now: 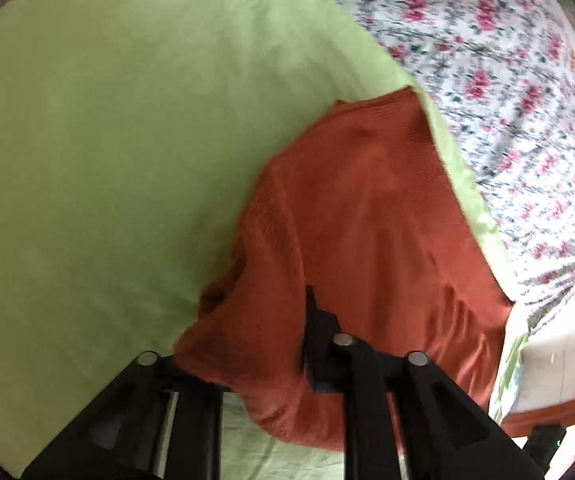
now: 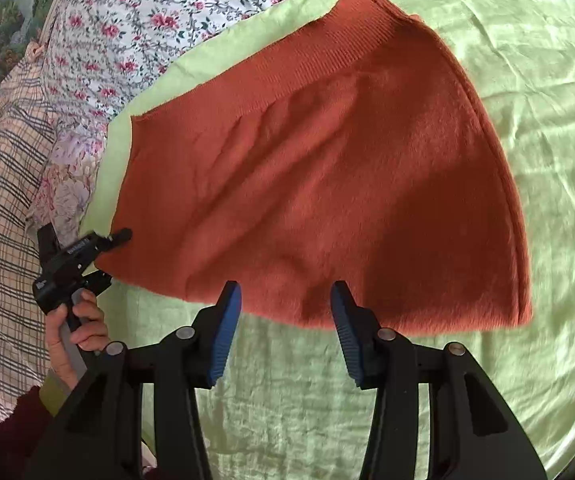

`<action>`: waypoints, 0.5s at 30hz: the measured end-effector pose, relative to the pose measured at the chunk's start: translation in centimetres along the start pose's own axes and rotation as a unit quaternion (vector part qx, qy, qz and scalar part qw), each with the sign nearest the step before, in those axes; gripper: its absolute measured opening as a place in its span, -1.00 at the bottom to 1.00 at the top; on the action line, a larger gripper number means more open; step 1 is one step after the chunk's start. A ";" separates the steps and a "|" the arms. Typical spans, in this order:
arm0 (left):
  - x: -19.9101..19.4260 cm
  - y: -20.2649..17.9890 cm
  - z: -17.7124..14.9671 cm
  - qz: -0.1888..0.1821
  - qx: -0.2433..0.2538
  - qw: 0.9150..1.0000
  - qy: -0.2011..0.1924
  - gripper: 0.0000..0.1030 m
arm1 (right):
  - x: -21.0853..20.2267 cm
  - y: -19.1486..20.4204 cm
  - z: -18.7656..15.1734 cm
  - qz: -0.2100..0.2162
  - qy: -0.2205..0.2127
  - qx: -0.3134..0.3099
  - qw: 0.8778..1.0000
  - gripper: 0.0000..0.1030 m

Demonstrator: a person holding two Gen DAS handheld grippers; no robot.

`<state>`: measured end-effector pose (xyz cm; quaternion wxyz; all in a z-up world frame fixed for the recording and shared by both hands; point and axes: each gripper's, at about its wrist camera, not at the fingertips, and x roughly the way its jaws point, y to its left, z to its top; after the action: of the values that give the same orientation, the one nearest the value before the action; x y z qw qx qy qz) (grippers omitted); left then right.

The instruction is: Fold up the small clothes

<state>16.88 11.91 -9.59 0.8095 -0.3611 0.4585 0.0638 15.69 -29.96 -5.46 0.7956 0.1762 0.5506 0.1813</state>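
The skirt (image 2: 319, 184), a rust-coloured knit with a ribbed waistband at its far edge, lay nearly flat on the green sheet (image 2: 527, 120) that covered the bed, its hem nearest the right wrist camera. The left claw (image 2: 107, 256) stood at the skirt's left near corner; in the left wrist view its jaws were pressed together with the fabric bunched up over them, so it was pinching that corner. No earlier picture being available, nothing further is stated about its jaws. The right claw (image 2: 285, 332) hung just above the near hem with its blue pads (image 2: 227, 336) spread and nothing between them, the cloth untouched by either pad. A hand (image 2: 75, 332) held the left tool, beside a checked garment (image 2: 3, 216) and a floral cover (image 2: 139, 20) at the sheet's edge. Judged from this layout, the step in hand was seizing the hem corners before the first fold. The next move appears to call for lowering the right claw onto the hem, closing it on the cloth, then lifting both corners together toward the waistband, keeping the edges aligned.
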 end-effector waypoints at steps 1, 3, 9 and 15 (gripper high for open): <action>-0.7 -1.2 -0.1 0.007 0.026 1.000 -0.011 -0.74 | 0.0 -0.2 0.3 0.003 0.000 0.002 1.000 -0.07; -1.6 -3.2 -0.6 0.007 0.063 0.998 -0.023 -0.76 | -0.2 -0.9 1.0 0.009 -0.002 0.007 1.000 -0.07; -3.9 -13.0 -4.4 -0.035 0.214 0.976 -0.033 -0.77 | -1.5 -3.1 3.4 0.021 -0.014 0.024 0.999 -0.07; -0.3 -21.6 -12.5 -0.077 0.353 0.932 0.037 -0.77 | -2.1 -4.4 6.2 0.073 -0.016 0.056 0.996 -0.07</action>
<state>17.42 -11.87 -1.99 0.8695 -0.0888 0.4520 -0.1783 21.20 -35.34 -3.85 0.7781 0.2628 0.5327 0.2046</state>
